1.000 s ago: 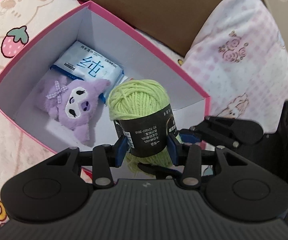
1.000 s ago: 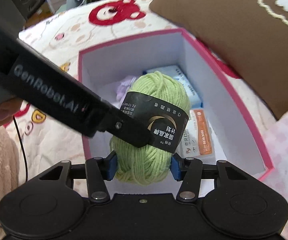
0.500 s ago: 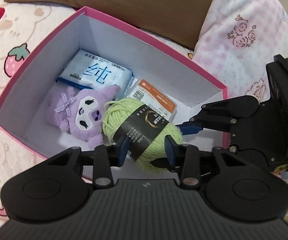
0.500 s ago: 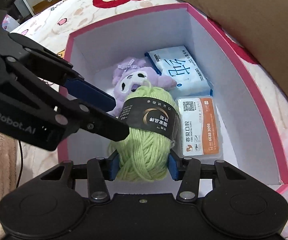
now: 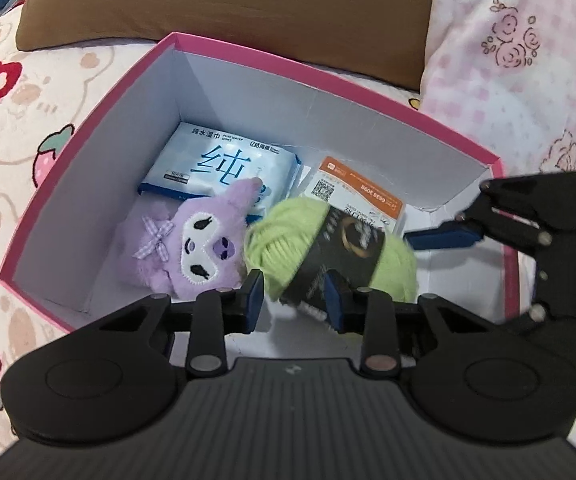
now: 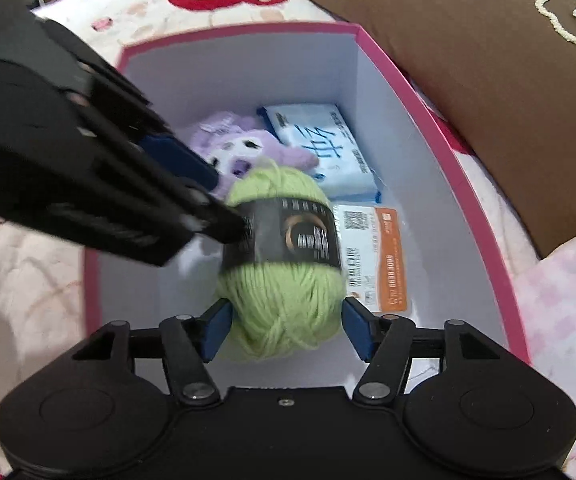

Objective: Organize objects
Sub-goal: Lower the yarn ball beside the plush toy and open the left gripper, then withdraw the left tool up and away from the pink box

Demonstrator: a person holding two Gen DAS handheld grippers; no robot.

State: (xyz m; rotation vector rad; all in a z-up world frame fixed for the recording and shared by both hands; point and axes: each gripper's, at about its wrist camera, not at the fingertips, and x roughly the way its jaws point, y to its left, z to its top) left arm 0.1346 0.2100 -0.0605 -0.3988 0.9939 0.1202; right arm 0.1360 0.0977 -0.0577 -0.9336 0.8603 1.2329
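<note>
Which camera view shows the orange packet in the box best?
The right wrist view: the orange packet lies almost whole on the box floor, only its left edge behind the yarn. In the left wrist view, the yarn covers its near end.

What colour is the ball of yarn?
Light green yarn with a black paper band; clearest in the right wrist view.

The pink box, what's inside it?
Inside the pink box are a purple plush toy, a blue wipes pack, an orange-and-white packet and green yarn. The yarn covers part of the packet and the floor beneath.
</note>
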